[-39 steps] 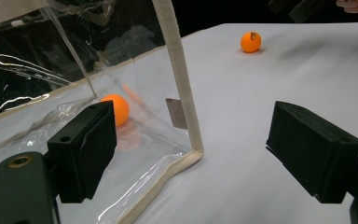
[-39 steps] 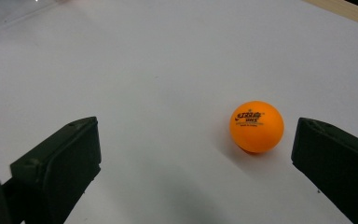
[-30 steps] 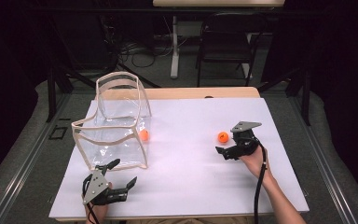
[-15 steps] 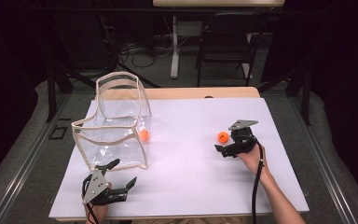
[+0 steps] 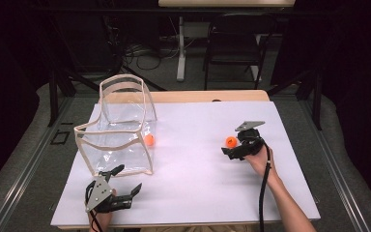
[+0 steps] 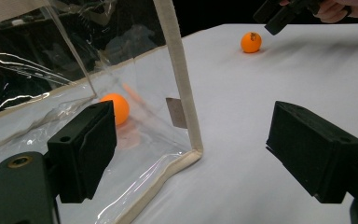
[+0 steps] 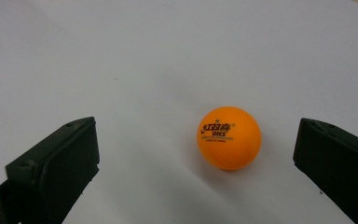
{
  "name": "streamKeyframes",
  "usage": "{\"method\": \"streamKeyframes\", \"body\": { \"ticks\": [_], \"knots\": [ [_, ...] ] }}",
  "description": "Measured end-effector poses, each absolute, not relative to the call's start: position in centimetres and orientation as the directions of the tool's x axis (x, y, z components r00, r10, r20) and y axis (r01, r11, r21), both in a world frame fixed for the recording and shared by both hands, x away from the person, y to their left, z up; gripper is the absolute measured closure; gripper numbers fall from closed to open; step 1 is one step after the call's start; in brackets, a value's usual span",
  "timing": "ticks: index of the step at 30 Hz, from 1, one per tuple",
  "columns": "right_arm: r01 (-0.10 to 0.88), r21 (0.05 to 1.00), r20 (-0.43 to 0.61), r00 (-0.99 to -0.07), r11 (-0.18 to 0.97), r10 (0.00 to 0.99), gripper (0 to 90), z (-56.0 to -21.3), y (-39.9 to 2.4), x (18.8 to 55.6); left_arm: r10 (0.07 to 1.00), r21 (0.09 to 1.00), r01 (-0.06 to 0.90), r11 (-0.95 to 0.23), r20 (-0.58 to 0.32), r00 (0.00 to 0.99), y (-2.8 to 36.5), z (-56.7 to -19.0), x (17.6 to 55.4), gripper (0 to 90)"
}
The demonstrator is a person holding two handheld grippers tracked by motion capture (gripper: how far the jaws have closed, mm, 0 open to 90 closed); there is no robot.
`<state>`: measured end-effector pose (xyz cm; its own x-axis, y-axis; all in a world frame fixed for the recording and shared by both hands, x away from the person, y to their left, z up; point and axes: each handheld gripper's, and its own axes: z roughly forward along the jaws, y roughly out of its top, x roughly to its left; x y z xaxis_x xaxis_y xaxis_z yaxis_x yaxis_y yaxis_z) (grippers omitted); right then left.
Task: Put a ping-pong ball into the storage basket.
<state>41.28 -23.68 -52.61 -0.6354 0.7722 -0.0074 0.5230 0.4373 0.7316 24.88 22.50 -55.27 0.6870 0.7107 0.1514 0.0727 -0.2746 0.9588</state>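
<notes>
My right gripper [image 7: 196, 163] is wide open around the ball [image 7: 229, 137], holding nothing. The ball sits right of centre, so closing may push it away.

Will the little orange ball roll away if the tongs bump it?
Probably yes. The orange ball is round and smooth and lies loose on the flat white table, so a nudge would likely send it rolling. It looks like a ping-pong ball, so likely very light. The right tongs stand open around it, not touching.
</notes>
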Motion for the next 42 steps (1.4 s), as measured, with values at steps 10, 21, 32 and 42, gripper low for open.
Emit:
{"method": "streamKeyframes", "body": {
  "ticks": [10,21,32,42],
  "knots": [
    [0.528,0.722,-0.01,-0.638,0.447,0.77,0.0,-52.3,-22.9,42.5,0.713,0.959,0.072,-0.274,0.153,0.685,22.6,-55.3,24.9,15.5],
    [0.548,0.714,0.004,-0.627,0.436,0.779,0.0,-53.0,-23.2,42.9,0.709,0.958,0.07,-0.278,0.156,0.687,22.6,-55.3,24.9,15.5],
    [0.558,0.699,-0.009,-0.618,0.447,0.786,0.0,-53.5,-23.5,43.1,0.708,0.958,0.069,-0.28,0.157,0.688,22.6,-55.2,24.8,15.4],
    [0.572,0.689,-0.007,-0.609,0.445,0.793,0.0,-54.0,-23.8,43.4,0.707,0.958,0.071,-0.279,0.155,0.691,22.5,-55.3,24.8,15.5]
  ]
}}
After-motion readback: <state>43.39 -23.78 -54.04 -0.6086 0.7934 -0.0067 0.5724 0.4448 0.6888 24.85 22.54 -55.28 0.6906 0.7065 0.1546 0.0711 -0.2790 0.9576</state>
